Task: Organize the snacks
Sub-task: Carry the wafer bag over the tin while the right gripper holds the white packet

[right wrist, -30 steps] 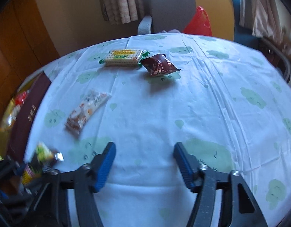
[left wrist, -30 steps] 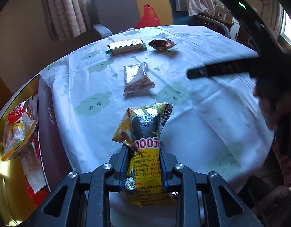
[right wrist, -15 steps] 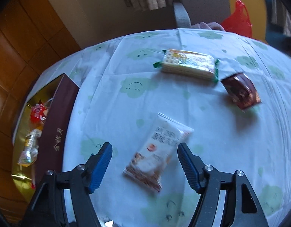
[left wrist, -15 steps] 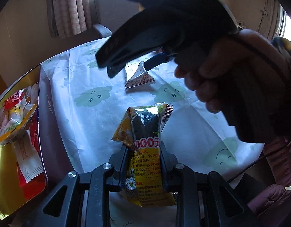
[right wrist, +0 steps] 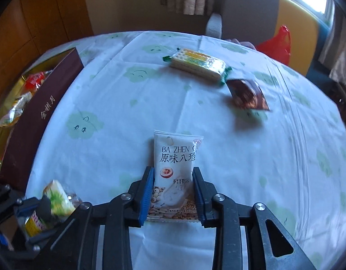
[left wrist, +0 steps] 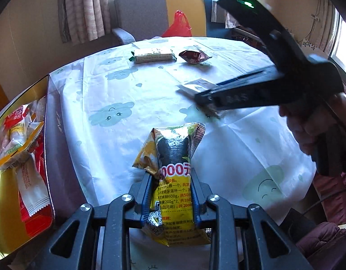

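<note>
Table: the round table under its white cloth printed with green clouds [right wrist: 132, 103] fills the middle of both of your wrist views.
Box: the maroon-walled, gold-lined gift box [left wrist: 52, 148] sits at the left edge of your left view, with red and white snack packets lying inside it.
Left gripper: your left gripper [left wrist: 171, 193] is at bottom centre of its own view, jaws clamped on the yellow and black foil snack bag [left wrist: 175, 171], which stands up between the blue pads.
Right gripper: your right gripper [right wrist: 173, 193] is at bottom centre of its view, jaws closed on the lower part of the white cake packet with black lettering [right wrist: 176, 168]; the packet's top juts out beyond the fingers.
Wafers: the long green-ended wafer pack [right wrist: 197, 66] lies on the cloth in the upper middle of your right view.
Brown packet: the small dark brown foil packet [right wrist: 248, 94] lies just beside the wafers, to their right.
</note>
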A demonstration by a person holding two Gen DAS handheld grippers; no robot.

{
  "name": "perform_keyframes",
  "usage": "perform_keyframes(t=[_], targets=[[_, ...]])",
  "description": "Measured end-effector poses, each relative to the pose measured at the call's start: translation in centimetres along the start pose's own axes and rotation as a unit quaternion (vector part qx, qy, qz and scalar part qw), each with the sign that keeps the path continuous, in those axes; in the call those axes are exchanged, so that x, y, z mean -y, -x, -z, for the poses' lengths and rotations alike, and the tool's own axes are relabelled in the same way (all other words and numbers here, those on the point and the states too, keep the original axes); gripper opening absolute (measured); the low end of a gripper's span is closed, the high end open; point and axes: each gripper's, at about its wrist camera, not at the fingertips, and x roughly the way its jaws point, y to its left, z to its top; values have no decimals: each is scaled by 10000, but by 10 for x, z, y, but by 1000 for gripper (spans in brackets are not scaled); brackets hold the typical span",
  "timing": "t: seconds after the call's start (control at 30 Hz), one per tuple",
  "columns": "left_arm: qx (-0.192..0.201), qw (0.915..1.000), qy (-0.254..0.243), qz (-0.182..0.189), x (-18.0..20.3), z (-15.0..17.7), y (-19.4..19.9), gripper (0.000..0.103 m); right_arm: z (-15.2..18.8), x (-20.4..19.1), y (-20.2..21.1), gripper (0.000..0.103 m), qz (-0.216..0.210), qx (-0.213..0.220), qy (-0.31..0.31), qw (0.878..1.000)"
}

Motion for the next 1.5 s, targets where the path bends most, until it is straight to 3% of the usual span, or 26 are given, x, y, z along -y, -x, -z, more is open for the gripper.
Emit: perform_keyframes(t=[0.2, 0.37, 0.6, 0.7, 0.87, 1.0, 1.1, 1.23, 1.5], targets=[[31, 9999, -131, -42, 5, -4, 7, 28, 9, 0, 0, 35, 92, 194, 92, 9997], [363, 9992, -150, -14, 4, -13, 29, 28, 15, -2, 1, 36, 98, 436, 101, 9989], [960, 9926, 744, 38, -44, -32, 85, 28, 18, -4, 1, 36, 130, 617, 182, 9978], [1109, 9832, 1416, -316, -87, -33, 108, 28, 19, -4, 1, 36, 121, 674, 183, 9975], [825, 9571, 2298, -1558, -152, -14, 123, 28, 24, -5, 1, 36, 148, 834, 223, 9962], [544, 9321, 2895, -2107, -188, 15, 125, 28, 26, -5, 2, 37, 157, 933, 205, 9953], [411, 9193, 3160, -2309, -201, 35, 125, 28, 27, -5, 2, 37, 152, 954, 201, 9951], [337, 9126, 3240, -2472, -206, 50, 126, 28, 27, -7, 1, 37, 193, 990, 222, 9946], [264, 9118, 3294, -2437, -209, 55, 118, 28, 28, -8, 2, 37, 240, 1007, 247, 9943]])
